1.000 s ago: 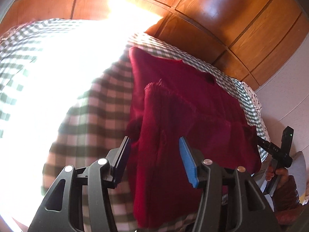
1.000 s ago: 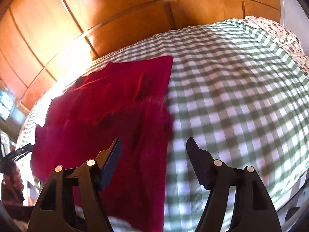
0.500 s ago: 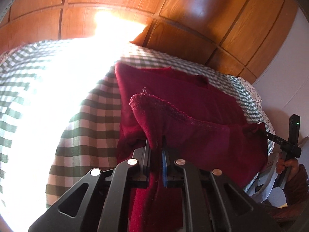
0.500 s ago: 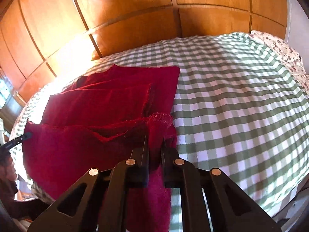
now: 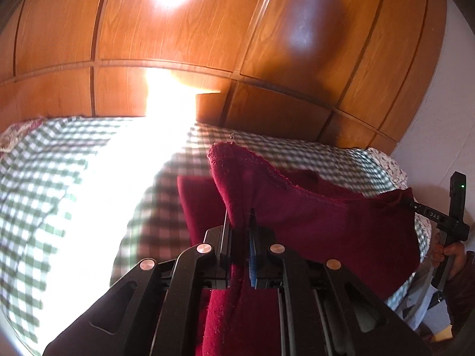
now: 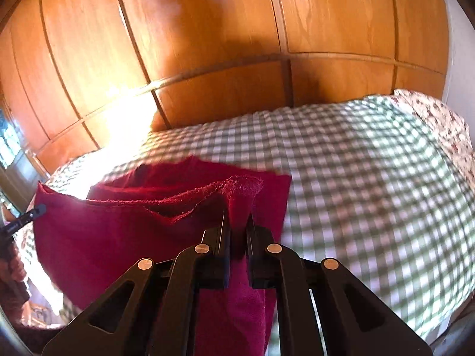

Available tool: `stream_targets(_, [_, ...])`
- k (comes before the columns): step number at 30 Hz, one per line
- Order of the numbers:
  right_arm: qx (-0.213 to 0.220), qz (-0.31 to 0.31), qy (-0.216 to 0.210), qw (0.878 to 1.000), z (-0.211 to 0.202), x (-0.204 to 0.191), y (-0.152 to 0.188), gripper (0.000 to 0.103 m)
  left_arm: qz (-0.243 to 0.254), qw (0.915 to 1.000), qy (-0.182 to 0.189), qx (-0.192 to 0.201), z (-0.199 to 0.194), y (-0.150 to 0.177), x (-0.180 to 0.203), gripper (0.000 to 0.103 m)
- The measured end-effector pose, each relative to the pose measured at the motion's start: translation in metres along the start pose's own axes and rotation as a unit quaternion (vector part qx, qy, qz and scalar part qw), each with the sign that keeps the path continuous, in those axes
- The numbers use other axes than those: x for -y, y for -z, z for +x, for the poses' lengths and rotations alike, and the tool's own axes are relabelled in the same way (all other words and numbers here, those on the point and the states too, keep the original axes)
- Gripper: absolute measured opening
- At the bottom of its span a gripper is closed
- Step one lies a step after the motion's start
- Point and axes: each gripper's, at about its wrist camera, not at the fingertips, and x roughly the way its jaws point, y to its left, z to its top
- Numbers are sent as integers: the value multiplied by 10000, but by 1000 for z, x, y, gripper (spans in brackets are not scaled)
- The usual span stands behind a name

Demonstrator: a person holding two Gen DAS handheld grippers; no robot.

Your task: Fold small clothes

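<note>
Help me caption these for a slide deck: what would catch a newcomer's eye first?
The dark red garment, its near edge pinched at one corner by the left gripper and at the other by the right gripper, hangs between them above the green checked bedspread. Behind the bed, glossy wooden panelling glares with sunlight, which also whitens the bedspread's left side in the left view.

Your left gripper [image 5: 241,222] is clamped on a corner of the dark red garment [image 5: 326,222], raised off the green checked bedspread [image 5: 59,192]. Right of the jaws, your right hand [image 5: 448,255] grips the other gripper [image 5: 408,201] at the garment's far corner.
</note>
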Motion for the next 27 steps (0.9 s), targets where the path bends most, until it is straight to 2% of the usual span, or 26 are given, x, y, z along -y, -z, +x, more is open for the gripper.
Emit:
stream_targets(4, [108, 85, 58, 9999, 32, 13, -30, 7, -57, 9997, -216, -19, 31, -32, -9, 7])
stream_targets(9, [-40, 248, 258, 9994, 86, 20, -62, 7, -177, 9983, -522, -200, 83, -57, -13, 7])
stream_targets(13, [-356, 323, 467, 9978, 132, 23, -62, 7, -187, 9949, -828, -538, 128, -57, -19, 7])
stream_targets(17, [-796, 448, 746, 9930, 175, 34, -46, 7, -207, 9882, -1119, -1028, 170, -47, -28, 8])
stream_targets(18, [-852, 503, 725, 9924, 181, 37, -42, 7, -239, 9847, -1247, -1195, 181, -42, -32, 13])
stream_targets(20, [-818, 609, 654, 9926, 181, 40, -41, 7, -271, 9844, -1258, -1198, 185, -39, -33, 18])
stream_targets(21, [-794, 658, 569, 9930, 177, 42, -42, 11, -286, 9847, -1257, -1176, 181, -39, -32, 20])
stream_targets(22, [-784, 683, 514, 9933, 174, 44, -42, 17, -332, 9848, -1268, -1140, 177, -41, -33, 32])
stream_targets(23, [-749, 718, 508, 9933, 166, 46, -41, 32, -387, 9840, -1353, -1093, 170, -42, -33, 40])
stream_targets(24, [-667, 768, 459, 9938, 156, 50, -40, 44, -411, 9845, -1357, -1036, 163, -42, -32, 40])
stream_targets(27, [-533, 923, 187, 9941, 124, 61, -27, 44, -409, 9884, -1256, -748, 132, -38, -26, 40])
